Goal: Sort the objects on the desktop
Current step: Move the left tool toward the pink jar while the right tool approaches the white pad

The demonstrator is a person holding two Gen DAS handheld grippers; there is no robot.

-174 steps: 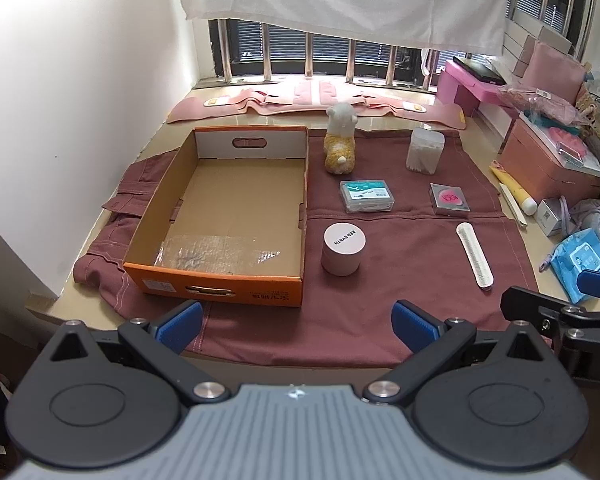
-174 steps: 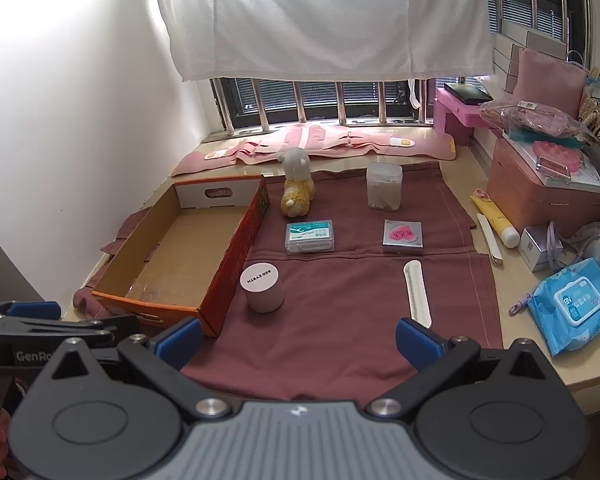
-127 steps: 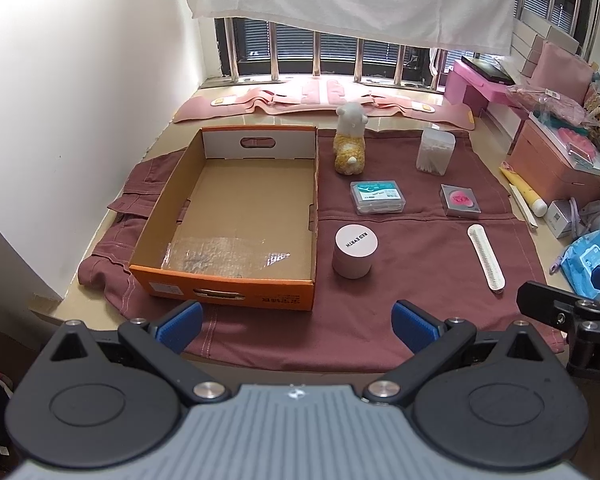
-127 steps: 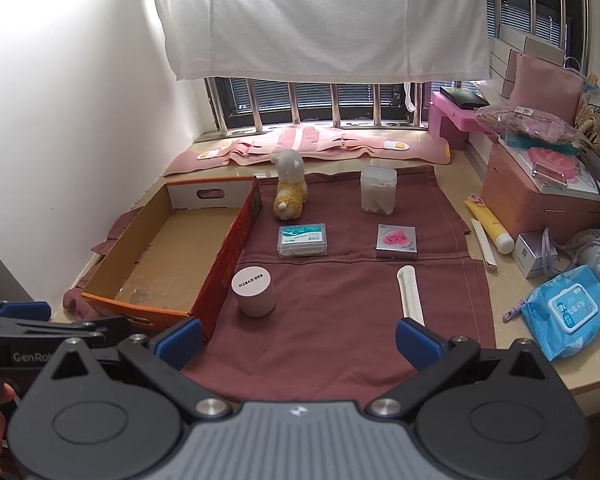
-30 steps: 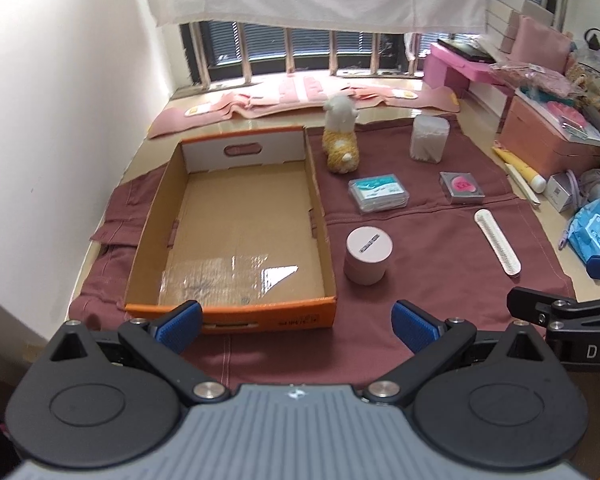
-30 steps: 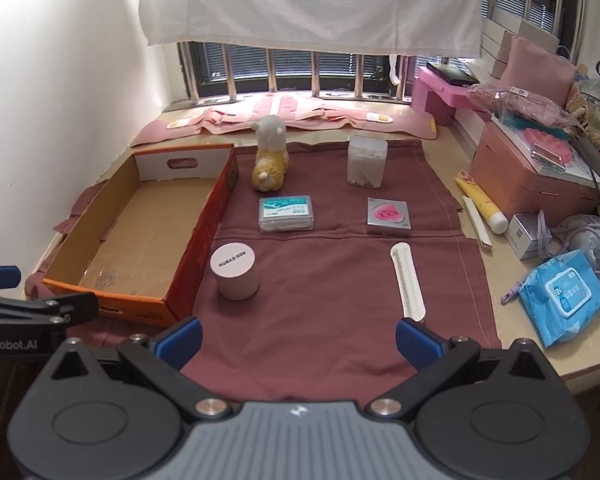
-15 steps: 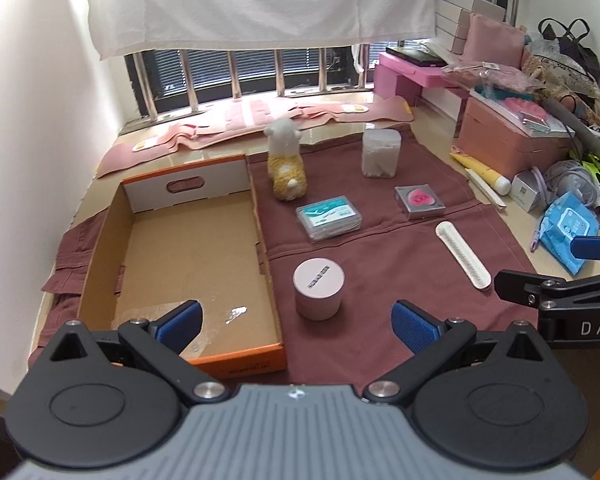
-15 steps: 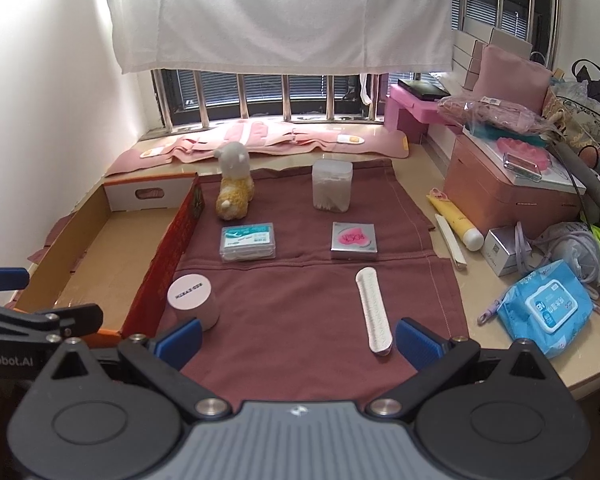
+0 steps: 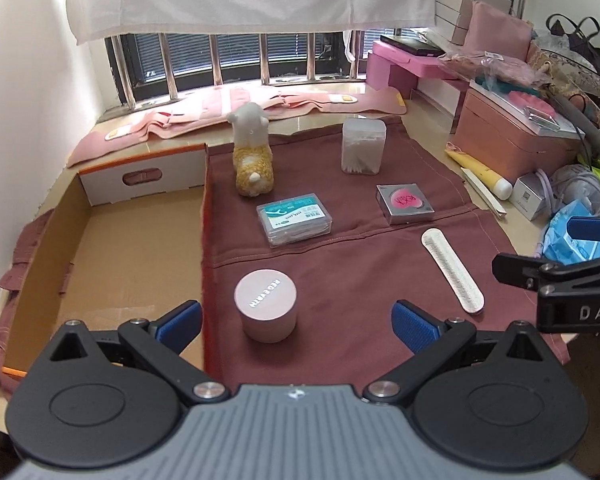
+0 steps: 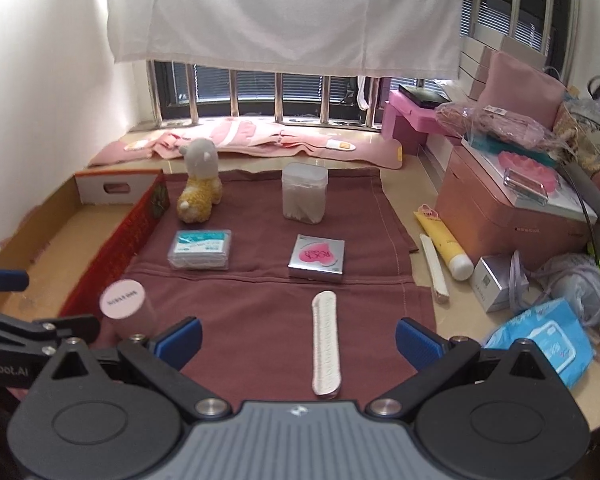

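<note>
Between the blue pads of the left gripper [image 9: 296, 322], low in the centre of the left wrist view, stands the pink round jar [image 9: 265, 305], upright on the maroon cloth [image 9: 340, 264]. Its jaws are spread wide, one pad on each side of the jar and apart from it, gripping nothing; whether the pads are down at the jar's level or short of it is hard to judge through the fisheye. Left of the jar, the orange cardboard box [image 9: 100, 256] fills the left middle of that frame, its near wall just beside the jar.

Higher in the frame lie the clear floss-pick box [image 9: 294, 219] at centre and the silver compact with a pink heart [image 9: 405, 203] to its right. Above them stand the alpaca toy [image 9: 253, 152] and the cotton-swab tub [image 9: 363, 145]. The white nail file [image 9: 451, 275] lies slanted at right middle.

At the bottom centre of the right wrist view, the right gripper [image 10: 298, 340] is likewise wide open and empty, with the nail file [image 10: 326, 348] running lengthwise between its pads, closer to the middle than to either one. The gripper points toward the window [image 10: 260, 92] at the top of the frame. Along the right edge sit a blue wipes pack [image 10: 548, 344] and a yellow tube [image 10: 444, 246], off the cloth.
</note>
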